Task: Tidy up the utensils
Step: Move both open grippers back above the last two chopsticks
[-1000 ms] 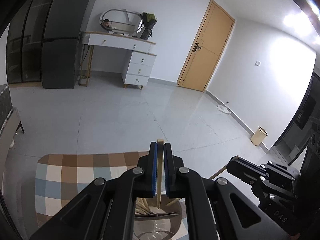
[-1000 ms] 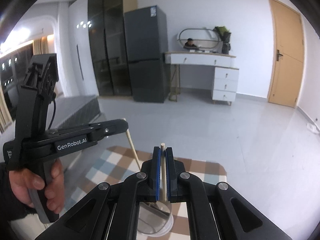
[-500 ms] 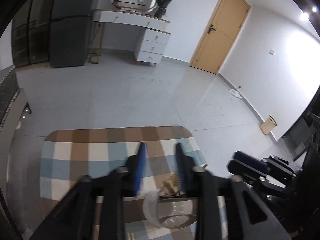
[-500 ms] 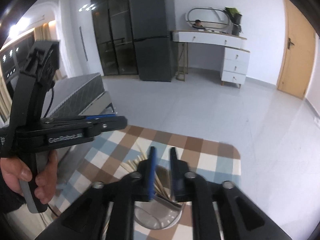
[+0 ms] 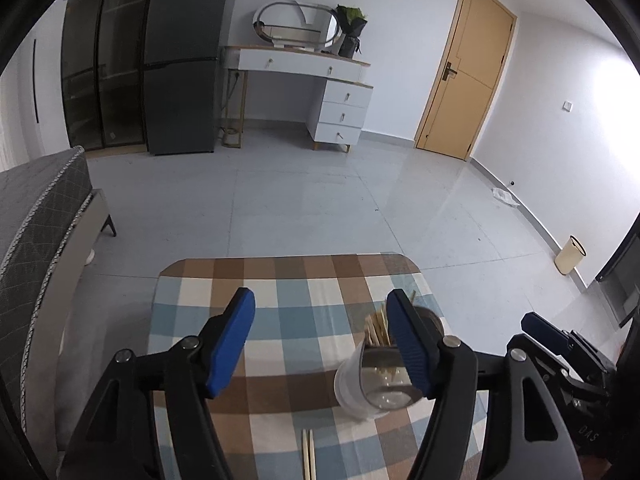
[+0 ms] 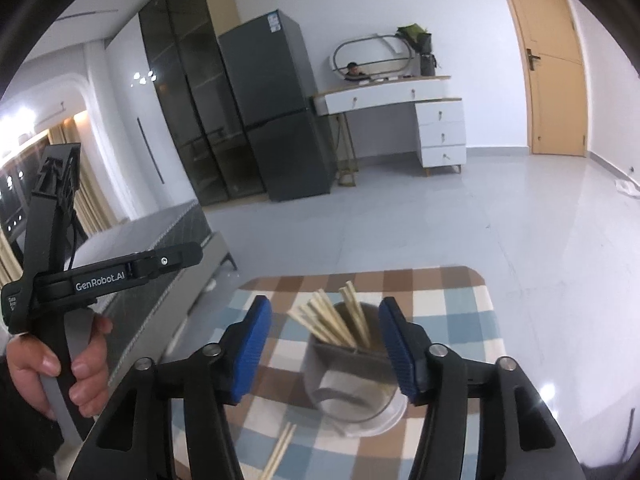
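Observation:
A clear round holder (image 5: 374,384) stands on the checked tablecloth (image 5: 280,280) with several wooden chopsticks (image 5: 378,328) leaning in it. My left gripper (image 5: 320,308) hovers left of the holder, its jaws opening with nothing between the blue pads. In the right wrist view my right gripper (image 6: 325,314) hangs over the holder (image 6: 352,388), jaws opening too. The chopsticks (image 6: 332,320) stand beyond and below its pads, untouched. A loose pair of chopsticks (image 5: 308,456) lies on the cloth near the front edge, also visible as the loose pair (image 6: 280,452) in the right wrist view.
A hand (image 6: 80,364) holds the left gripper's handle at the left of the right wrist view. A grey padded bed (image 5: 36,216) borders the table's left side. Beyond the table lie grey floor, a dark fridge (image 5: 184,80), a white dresser (image 5: 320,92) and a small bin (image 5: 570,254).
Both grippers were shut on one chopstick each above the holder; both have opened and the chopsticks now stand in the holder. The left gripper shifted left and tilted down; the right sank a little.

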